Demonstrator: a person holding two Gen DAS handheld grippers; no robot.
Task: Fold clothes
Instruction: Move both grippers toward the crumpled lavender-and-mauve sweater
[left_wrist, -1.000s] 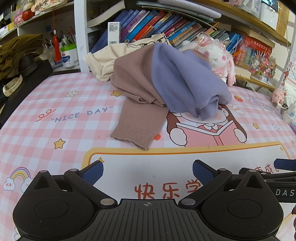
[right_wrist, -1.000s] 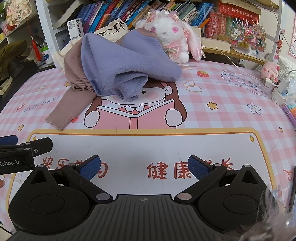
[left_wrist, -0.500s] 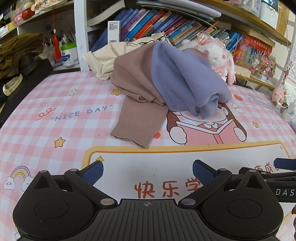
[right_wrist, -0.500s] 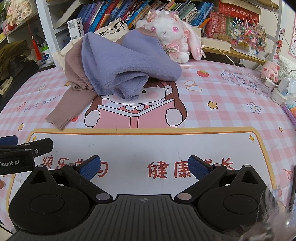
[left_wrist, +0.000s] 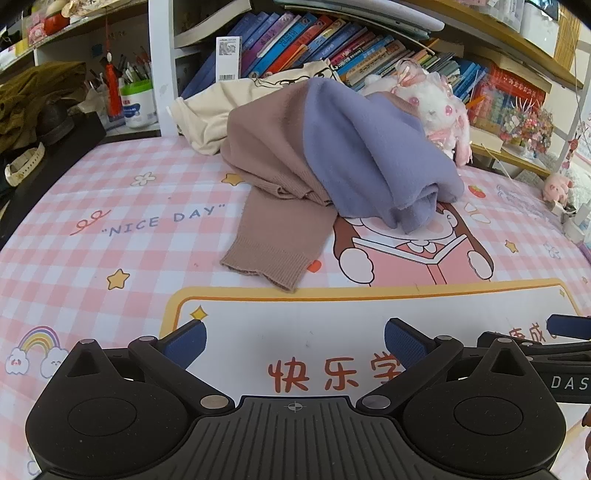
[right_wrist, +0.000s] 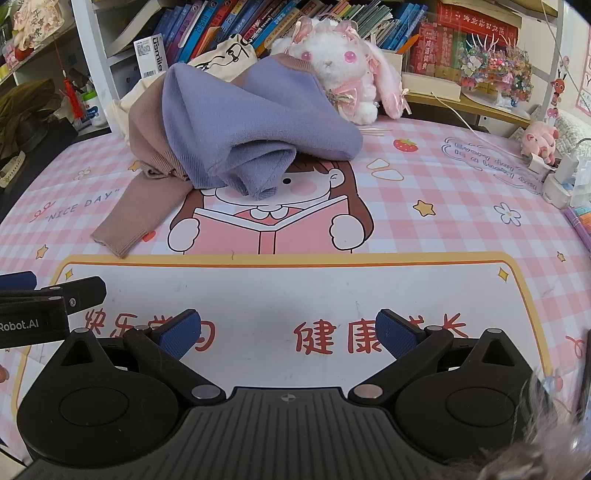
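A crumpled sweater lies heaped at the back of the pink checked desk mat (left_wrist: 110, 206). Its purple part (left_wrist: 369, 155) is bunched on top and its taupe sleeve (left_wrist: 280, 236) trails toward me. The right wrist view has the same purple heap (right_wrist: 251, 125) with the taupe sleeve (right_wrist: 136, 214) at the left. My left gripper (left_wrist: 293, 341) is open, low over the mat's white panel, well short of the sleeve cuff. My right gripper (right_wrist: 288, 332) is open too, over the red lettering, with nothing between its fingers.
A cream garment (left_wrist: 221, 110) lies behind the sweater. A white plush rabbit (right_wrist: 343, 70) sits at the back by the bookshelf (left_wrist: 314, 48). A small pink pig toy (right_wrist: 539, 138) and chargers sit at the right edge. Dark clothes (left_wrist: 33, 92) pile at the far left.
Both grippers have crept slightly forward toward the sweater; their jaws stay open and the sweater has not moved.
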